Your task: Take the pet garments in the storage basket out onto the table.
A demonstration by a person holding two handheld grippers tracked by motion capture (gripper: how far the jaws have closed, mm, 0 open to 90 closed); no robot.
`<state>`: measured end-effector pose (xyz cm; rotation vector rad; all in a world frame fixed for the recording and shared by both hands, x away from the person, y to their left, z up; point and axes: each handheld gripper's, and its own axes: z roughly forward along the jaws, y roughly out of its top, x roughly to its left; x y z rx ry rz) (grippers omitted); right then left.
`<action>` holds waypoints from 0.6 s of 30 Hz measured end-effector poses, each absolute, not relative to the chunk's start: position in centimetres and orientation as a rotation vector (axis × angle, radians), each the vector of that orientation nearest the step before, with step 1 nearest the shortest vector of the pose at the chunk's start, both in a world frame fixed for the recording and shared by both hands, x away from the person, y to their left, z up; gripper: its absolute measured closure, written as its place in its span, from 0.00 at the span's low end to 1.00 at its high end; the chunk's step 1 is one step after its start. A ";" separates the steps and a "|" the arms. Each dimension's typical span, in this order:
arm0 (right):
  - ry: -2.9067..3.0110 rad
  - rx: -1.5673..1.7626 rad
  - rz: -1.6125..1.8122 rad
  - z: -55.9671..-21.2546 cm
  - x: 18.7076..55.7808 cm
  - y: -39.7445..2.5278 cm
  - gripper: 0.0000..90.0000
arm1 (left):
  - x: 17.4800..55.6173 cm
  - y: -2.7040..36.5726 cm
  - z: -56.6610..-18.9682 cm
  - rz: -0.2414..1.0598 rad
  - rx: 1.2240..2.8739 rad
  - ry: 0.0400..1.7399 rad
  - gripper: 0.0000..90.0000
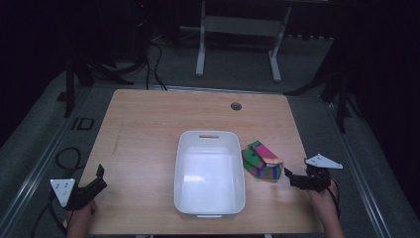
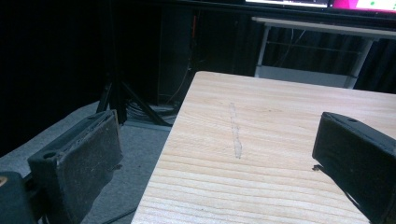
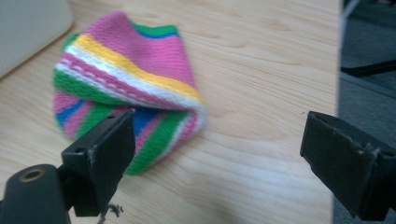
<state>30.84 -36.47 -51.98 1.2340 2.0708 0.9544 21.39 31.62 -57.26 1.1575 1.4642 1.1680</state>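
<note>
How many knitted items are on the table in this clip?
1: a striped knitted hat lies folded on the wooden table, just right of the white bin, in front of the open right gripper. The bin looks empty.

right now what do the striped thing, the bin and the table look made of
Striped thing: knitted yarn, likely wool or acrylic; stitch rows show, matte, soft and folded. Bin: probably moulded plastic; smooth white walls, rounded corners, slight sheen. Table: wood or wood-look laminate; light grain lines, flat matte finish.
</note>
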 end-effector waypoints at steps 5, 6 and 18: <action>1.934 1.274 0.985 -52.9 29.4 -37.8 0.11 | 21.4 31.6 -57.3 1.170 1.157 1.463 0.02; 1.917 1.280 0.999 -53.0 29.1 -38.0 0.11 | 21.4 31.6 -57.3 1.169 1.156 1.464 0.02; 1.838 1.300 0.995 -54.8 26.8 -39.2 0.11 | 21.4 31.6 -57.3 1.170 1.157 1.462 0.02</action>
